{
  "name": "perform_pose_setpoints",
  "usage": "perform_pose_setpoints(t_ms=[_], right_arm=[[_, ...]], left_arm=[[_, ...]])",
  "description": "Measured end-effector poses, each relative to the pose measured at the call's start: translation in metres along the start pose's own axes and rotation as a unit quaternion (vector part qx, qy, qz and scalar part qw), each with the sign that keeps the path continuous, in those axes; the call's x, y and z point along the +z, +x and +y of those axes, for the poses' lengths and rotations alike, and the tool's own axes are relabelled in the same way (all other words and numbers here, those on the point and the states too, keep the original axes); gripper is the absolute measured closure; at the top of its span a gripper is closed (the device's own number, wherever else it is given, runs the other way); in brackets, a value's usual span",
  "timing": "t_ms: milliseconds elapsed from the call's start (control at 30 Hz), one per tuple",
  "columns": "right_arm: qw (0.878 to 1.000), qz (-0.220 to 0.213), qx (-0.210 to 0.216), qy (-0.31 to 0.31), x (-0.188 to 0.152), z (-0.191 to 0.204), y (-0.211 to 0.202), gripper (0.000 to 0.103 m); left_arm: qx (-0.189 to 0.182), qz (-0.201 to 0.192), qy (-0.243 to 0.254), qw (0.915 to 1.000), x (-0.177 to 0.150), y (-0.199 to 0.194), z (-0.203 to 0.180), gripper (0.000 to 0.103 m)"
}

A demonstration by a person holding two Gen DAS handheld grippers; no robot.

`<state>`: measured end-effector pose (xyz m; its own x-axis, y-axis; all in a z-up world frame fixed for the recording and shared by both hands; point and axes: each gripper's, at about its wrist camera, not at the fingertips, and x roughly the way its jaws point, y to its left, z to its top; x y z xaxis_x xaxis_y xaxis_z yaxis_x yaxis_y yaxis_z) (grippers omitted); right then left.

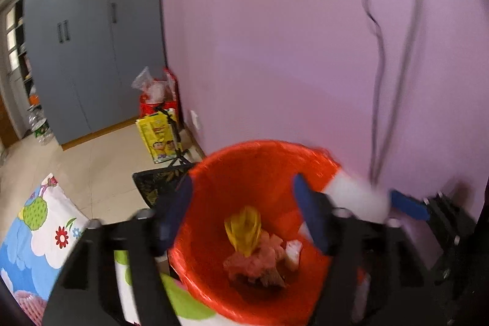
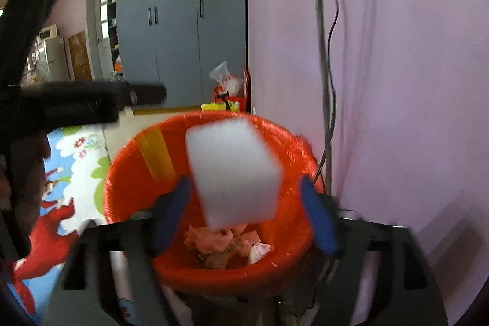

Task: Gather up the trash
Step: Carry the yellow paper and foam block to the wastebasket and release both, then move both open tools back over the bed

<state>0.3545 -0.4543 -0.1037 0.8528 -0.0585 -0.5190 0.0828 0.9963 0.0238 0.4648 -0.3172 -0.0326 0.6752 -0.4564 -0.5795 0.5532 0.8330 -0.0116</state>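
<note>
Lower frame: right gripper (image 2: 244,216) spread wide, pinching nothing; left gripper (image 1: 244,216) likewise spread and empty. Center: white foam block (image 2: 233,170) blurred in mid-air over red-lined bin (image 2: 128,173). Likely risk: glancing off far rim, landing by cables (image 2: 324,51) upper right.

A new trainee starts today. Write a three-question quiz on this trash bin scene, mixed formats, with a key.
1. True or false: the left gripper is shut on a piece of trash.
2. The white foam block is: A) on the floor, B) between the open fingers of the right gripper, above the bin, C) on top of the cabinet.
3. Fill in: the crumpled yellow piece lies ___ the bin.
Key: 1 false; 2 B; 3 inside.
</note>
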Motion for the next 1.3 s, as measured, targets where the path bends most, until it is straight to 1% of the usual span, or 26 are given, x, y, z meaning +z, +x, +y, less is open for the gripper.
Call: perform_pose_setpoints(t_ms=[100,167,233,267,367,433,567,633,733,867,933,1167,1300], right_arm=[[1.0,-0.005,0.006,0.001,-0.006,-0.001,-0.006,0.03],[1.0,-0.009,0.008,0.008,-0.011,-0.004,-0.02,0.03],[1.0,-0.014,0.01,0.016,-0.017,-0.006,-0.037,0.03],[1.0,-0.015,0.011,0.02,-0.021,-0.006,-0.045,0.03],[0.999,-0.016,0.013,0.027,-0.03,-0.001,-0.073,0.03],[0.999,-0.019,0.016,0.026,-0.034,0.007,-0.092,0.03],[0.999,-0.026,0.024,0.02,-0.037,0.029,-0.126,0.03],[0.999,-0.029,0.035,0.016,-0.039,0.041,-0.141,0.03],[0.998,-0.03,0.05,0.002,-0.044,0.066,-0.159,0.03],[0.997,-0.021,0.069,-0.023,-0.053,0.102,-0.174,0.03],[0.996,-0.017,0.078,-0.035,-0.058,0.119,-0.181,0.029],[0.991,0.003,0.116,-0.064,-0.074,0.178,-0.189,0.029],[0.987,0.017,0.14,-0.076,-0.084,0.209,-0.189,0.029]], left_arm=[[0.017,-0.002,-0.004,0.9998,-0.004,-0.009,0.007,0.026],[0.037,-0.005,0.004,0.9993,-0.01,-0.022,0.009,0.023],[0.046,-0.003,0.007,0.9989,-0.016,-0.035,0.011,0.021],[0.051,-0.004,0.005,0.9987,-0.02,-0.047,0.012,0.016],[0.071,-0.012,-0.004,0.9974,-0.031,-0.084,0.015,0.011],[0.075,-0.02,-0.01,0.9969,-0.038,-0.11,0.017,0.009],[0.097,-0.041,-0.007,0.9944,-0.061,-0.173,0.017,0.006],[0.118,-0.049,-0.002,0.9918,-0.078,-0.202,0.019,0.005],[0.14,-0.054,0.005,0.9887,-0.102,-0.233,0.025,0.005],[0.173,-0.05,0.002,0.9837,-0.146,-0.277,0.041,0.005],[0.188,-0.044,-0.01,0.9811,-0.169,-0.298,0.055,0.005],[0.232,-0.021,-0.061,0.9706,-0.24,-0.347,0.102,0.005],[0.256,-0.007,-0.075,0.9636,-0.273,-0.361,0.121,0.005]])
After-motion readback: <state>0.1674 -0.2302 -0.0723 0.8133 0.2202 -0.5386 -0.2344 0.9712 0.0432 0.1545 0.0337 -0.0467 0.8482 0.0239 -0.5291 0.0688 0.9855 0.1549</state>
